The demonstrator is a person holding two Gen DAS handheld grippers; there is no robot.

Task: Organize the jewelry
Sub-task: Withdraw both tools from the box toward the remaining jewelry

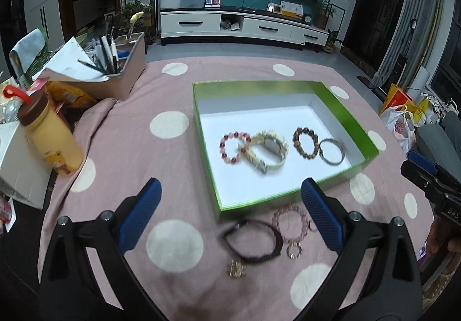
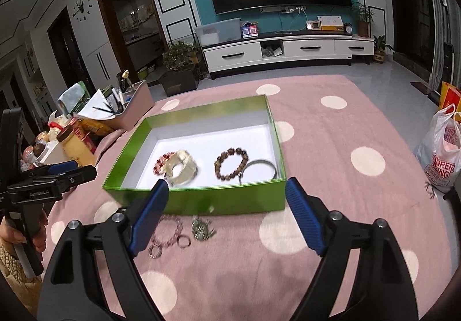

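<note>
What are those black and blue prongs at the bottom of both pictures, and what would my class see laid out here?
Each picture comes from a camera riding on a hand-held gripper that a person carries. One looks along the left hand-held gripper, the other along the right hand-held gripper. Both stand open and hold nothing. On the pink spotted cloth sits a green box containing bead bracelets, a pale watch and a metal bangle. In front of the box lie loose pieces, including a dark cord bracelet.

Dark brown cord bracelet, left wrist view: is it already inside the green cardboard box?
No, the dark brown cord bracelet lies on the pink dotted cloth, outside the green cardboard box.
</note>
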